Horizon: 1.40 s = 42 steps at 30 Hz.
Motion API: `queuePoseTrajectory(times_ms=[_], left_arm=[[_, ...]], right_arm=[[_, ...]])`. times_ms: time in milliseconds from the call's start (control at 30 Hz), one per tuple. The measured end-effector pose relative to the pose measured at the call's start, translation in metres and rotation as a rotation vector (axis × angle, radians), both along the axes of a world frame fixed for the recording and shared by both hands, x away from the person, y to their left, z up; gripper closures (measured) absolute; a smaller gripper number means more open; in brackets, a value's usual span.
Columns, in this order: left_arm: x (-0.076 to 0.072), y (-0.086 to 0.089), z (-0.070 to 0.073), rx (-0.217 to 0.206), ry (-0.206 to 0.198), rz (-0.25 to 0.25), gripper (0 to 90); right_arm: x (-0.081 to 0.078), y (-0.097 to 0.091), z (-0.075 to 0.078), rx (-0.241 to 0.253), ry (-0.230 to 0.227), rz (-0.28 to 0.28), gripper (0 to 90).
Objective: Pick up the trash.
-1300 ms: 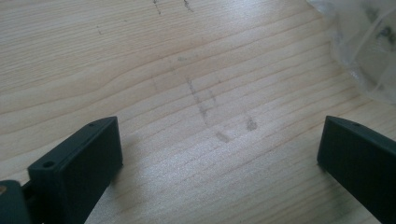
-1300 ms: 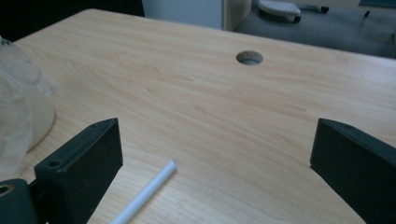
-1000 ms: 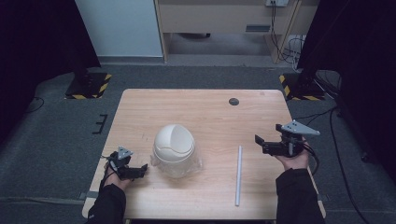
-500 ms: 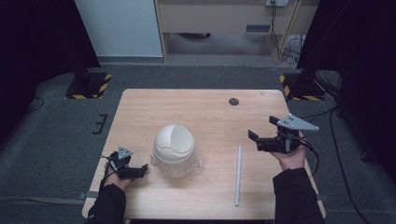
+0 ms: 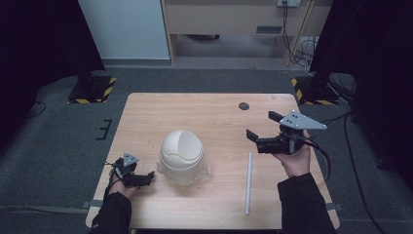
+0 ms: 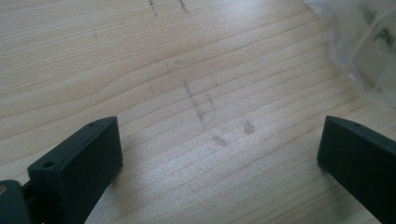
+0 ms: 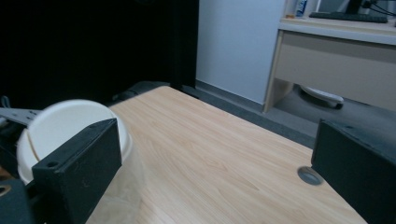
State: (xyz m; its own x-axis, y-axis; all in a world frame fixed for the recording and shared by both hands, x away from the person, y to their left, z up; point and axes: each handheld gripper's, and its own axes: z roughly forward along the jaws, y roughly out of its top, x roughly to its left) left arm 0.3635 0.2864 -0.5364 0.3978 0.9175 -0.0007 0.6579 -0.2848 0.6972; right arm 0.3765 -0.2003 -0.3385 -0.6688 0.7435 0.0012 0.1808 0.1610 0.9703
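Note:
A white domed object (image 5: 181, 147) sits in a clear plastic bag (image 5: 190, 174) near the middle of the wooden table (image 5: 214, 117). A thin white rod (image 5: 248, 183) lies to its right, pointing front to back. My left gripper (image 5: 147, 177) rests low on the table just left of the bag, open; in the left gripper view it (image 6: 219, 140) frames bare wood, with the bag's edge (image 6: 369, 51) at the upper right. My right gripper (image 5: 263, 126) is held above the table's right side, open and pointing left. In the right gripper view it (image 7: 215, 149) faces the white dome (image 7: 60, 126).
A dark round grommet (image 5: 244, 106) sits in the table's far right part, also seen as the grommet (image 7: 310, 175) beside the right jaw. Beyond the table stand a beige desk (image 5: 234, 19) and a white panel (image 5: 122, 29), with cables (image 5: 336, 161) at the right.
My right gripper has risen and swung left and farther over the table. The left gripper, the dome and the rod have stayed put.

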Motion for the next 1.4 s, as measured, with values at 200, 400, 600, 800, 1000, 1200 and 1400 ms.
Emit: queuePoseTrajectory(times_ms=[200,400,600,800,1000,1200,1400], left_arm=[[0.0,0.0,0.0,0.0,0.0,0.0,0.0],[0.0,0.0,0.0,-0.001,0.0,-0.001,0.0],[0.0,0.0,0.0,-0.001,0.0,-0.001,0.0],[0.0,0.0,0.0,-0.001,0.0,-0.002,0.0],[0.0,0.0,0.0,-0.001,0.0,-0.002,0.0],[0.0,0.0,0.0,-0.001,0.0,-0.002,0.0],[0.0,0.0,0.0,-0.001,0.0,-0.002,0.0]], right_arm=[[0.001,0.016,0.011,0.012,-0.019,0.04,2.1],[0.004,0.032,0.018,-0.005,-0.025,0.068,2.1],[0.006,0.049,0.023,0.0,-0.031,0.094,1.7],[0.008,0.069,0.028,-0.002,-0.038,0.127,1.7],[0.01,0.09,0.03,-0.007,-0.043,0.163,1.6],[0.014,0.103,0.022,-0.004,-0.018,0.185,2.5],[0.013,0.117,0.009,-0.026,0.019,0.228,3.7]])
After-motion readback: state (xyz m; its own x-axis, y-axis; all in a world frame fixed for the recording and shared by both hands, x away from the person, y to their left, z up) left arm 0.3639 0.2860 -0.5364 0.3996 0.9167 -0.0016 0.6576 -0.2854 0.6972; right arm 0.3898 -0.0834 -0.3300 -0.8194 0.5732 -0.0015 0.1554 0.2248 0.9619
